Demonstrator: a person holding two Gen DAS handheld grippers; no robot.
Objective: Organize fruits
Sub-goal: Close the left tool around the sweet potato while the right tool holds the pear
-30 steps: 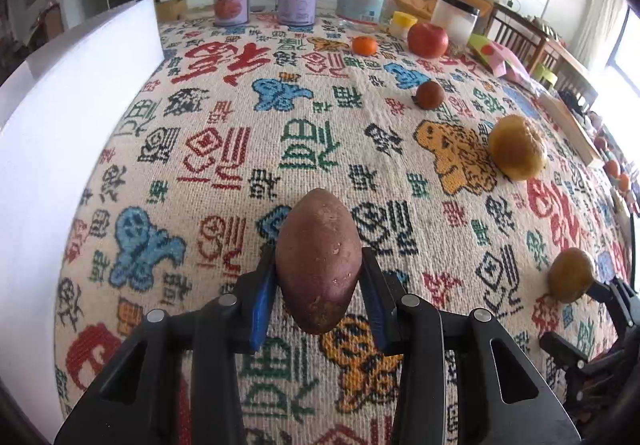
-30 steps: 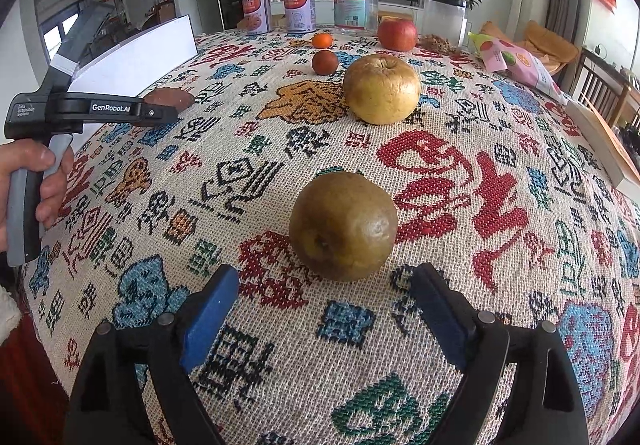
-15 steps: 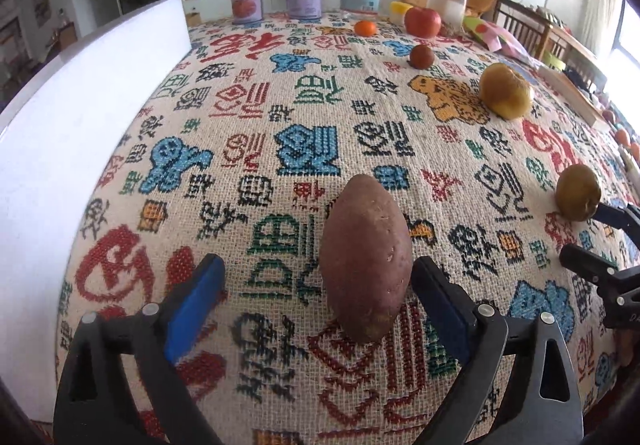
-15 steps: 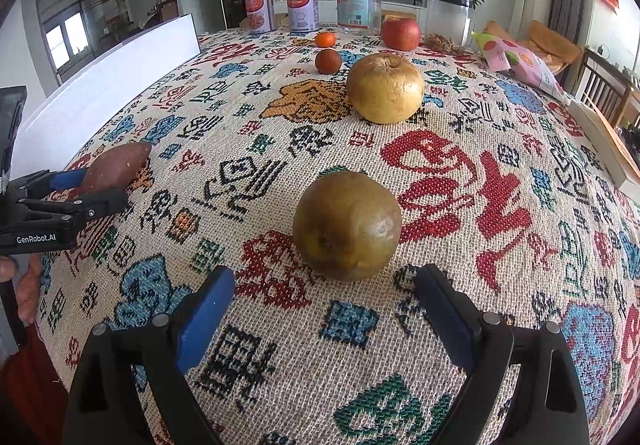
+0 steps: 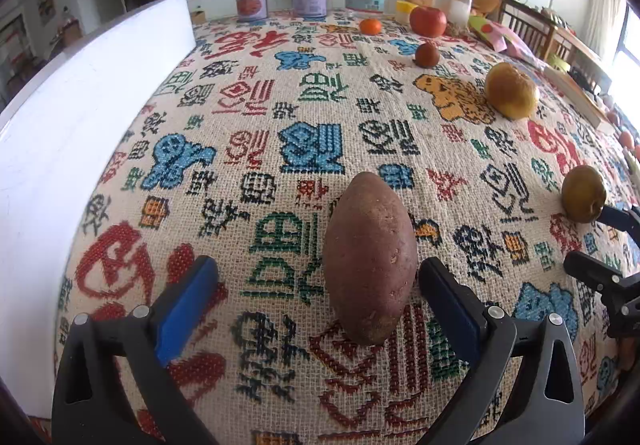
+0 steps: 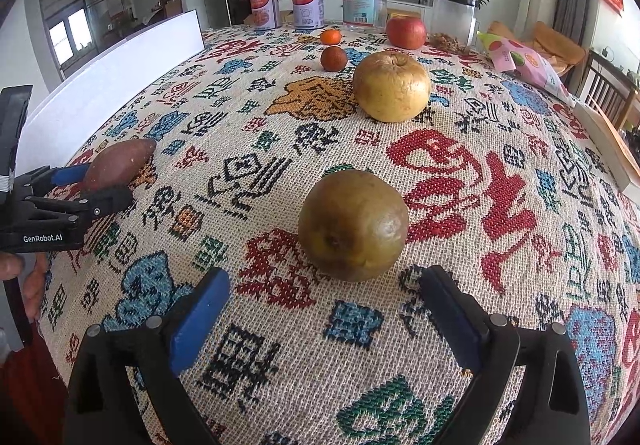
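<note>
Claw on left [image 5: 316, 293] gapes level around sweet potato [image 5: 370, 257], untouching.

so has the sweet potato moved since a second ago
Yes. The sweet potato has come toward the near edge of the tablecloth and away from the white board. It now lies on the cloth, released between the open left claw fingers.

Reddish-purple sweet potato [image 5: 370, 259] (blue-padded tool [image 5: 320, 297])

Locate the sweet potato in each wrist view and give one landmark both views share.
Left wrist: sweet potato lies bottom centre, between the open left gripper fingers.
Right wrist: sweet potato at the left edge.
Shared landmark: the red apple at the table's far end.
</note>
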